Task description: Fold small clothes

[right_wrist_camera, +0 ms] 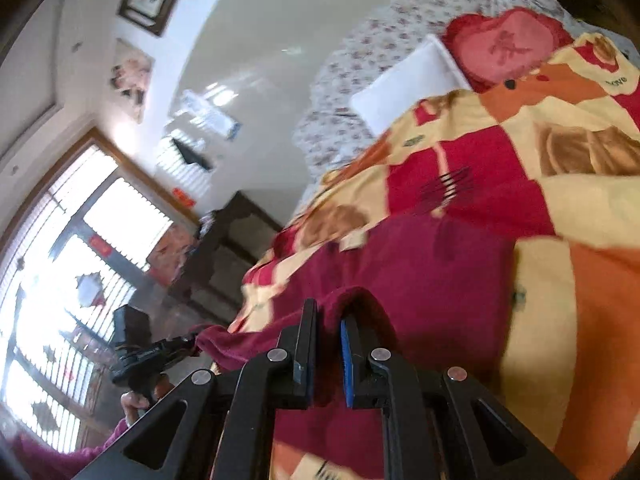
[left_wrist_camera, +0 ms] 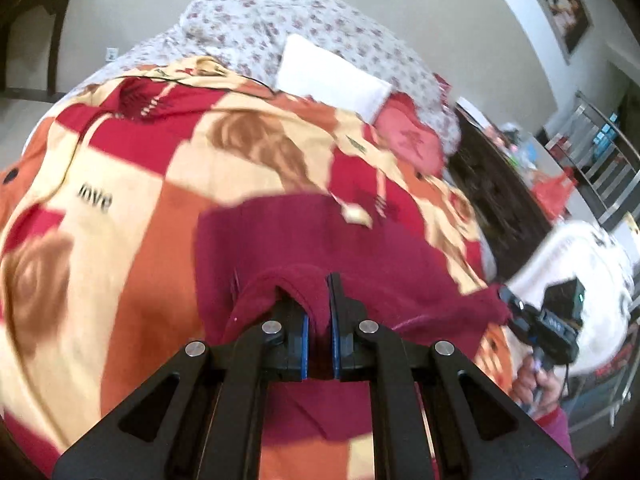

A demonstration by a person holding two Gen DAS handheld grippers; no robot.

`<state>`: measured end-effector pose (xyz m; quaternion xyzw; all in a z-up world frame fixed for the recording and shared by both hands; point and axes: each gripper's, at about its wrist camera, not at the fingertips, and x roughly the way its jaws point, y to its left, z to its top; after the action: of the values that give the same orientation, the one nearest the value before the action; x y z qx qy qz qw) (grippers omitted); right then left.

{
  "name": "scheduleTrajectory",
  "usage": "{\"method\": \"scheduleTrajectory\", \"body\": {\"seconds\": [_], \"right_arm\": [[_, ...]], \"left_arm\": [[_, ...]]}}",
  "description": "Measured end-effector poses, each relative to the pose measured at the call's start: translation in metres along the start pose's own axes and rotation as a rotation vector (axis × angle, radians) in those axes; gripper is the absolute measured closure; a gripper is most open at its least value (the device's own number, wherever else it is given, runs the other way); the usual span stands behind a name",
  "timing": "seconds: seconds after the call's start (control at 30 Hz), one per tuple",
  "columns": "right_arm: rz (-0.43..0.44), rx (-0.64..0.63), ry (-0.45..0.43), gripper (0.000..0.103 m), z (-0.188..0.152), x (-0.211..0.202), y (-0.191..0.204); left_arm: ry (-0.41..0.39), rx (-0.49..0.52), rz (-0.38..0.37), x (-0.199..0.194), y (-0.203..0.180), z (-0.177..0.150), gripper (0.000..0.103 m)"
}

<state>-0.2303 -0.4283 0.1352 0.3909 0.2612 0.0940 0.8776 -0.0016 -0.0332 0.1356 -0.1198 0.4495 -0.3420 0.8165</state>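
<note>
Currently both grippers are clamped on one edge of the maroon garment (left_wrist_camera: 288,240). Left gripper (left_wrist_camera: 318,316) has its jaws pinched narrow with a fold of cloth humped over the fingertips; right gripper (right_wrist_camera: 326,344) likewise, with fabric bunched between its pads. Each shows in the other's view: right gripper (left_wrist_camera: 532,320) holds the garment's corner out past the bed edge, left gripper (right_wrist_camera: 160,352) holds the opposite corner. The held edge hangs stretched between them, off the blanket (left_wrist_camera: 120,200). The rest of the garment lies flat on the blanket, far edge roughly straight. Beyond it the blanket is bare up to the white pillow (left_wrist_camera: 332,76) and the red heart cushion (left_wrist_camera: 408,136). A dark cabinet (right_wrist_camera: 228,256) stands close beside the bed. Both views are motion-blurred.
</note>
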Motion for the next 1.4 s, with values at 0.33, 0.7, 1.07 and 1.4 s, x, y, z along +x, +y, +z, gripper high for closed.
{"method": "scheduleTrajectory", "body": {"seconds": [0.33, 0.7, 1.07, 1.4], "right_arm": [[-0.135, 0.209, -0.081, 0.093, 0.062, 0.031, -0.079], [-0.267, -0.175, 0.051, 0.046, 0.036, 0.07, -0.013], [-0.508, -0.201, 0.013, 0.097, 0.067, 0.097, -0.036], [-0.332, -0.161, 0.092, 0.086, 0.01, 0.03, -0.007]], "left_arm": [[0.133, -0.092, 0.041, 0.095, 0.041, 0.045, 0.084], [0.054, -0.103, -0.004, 0.052, 0.04, 0.046, 0.028], [0.094, -0.033, 0.066, 0.053, 0.042, 0.016, 0.028], [0.166, -0.006, 0.01, 0.013, 0.051, -0.044, 0.028]]}}
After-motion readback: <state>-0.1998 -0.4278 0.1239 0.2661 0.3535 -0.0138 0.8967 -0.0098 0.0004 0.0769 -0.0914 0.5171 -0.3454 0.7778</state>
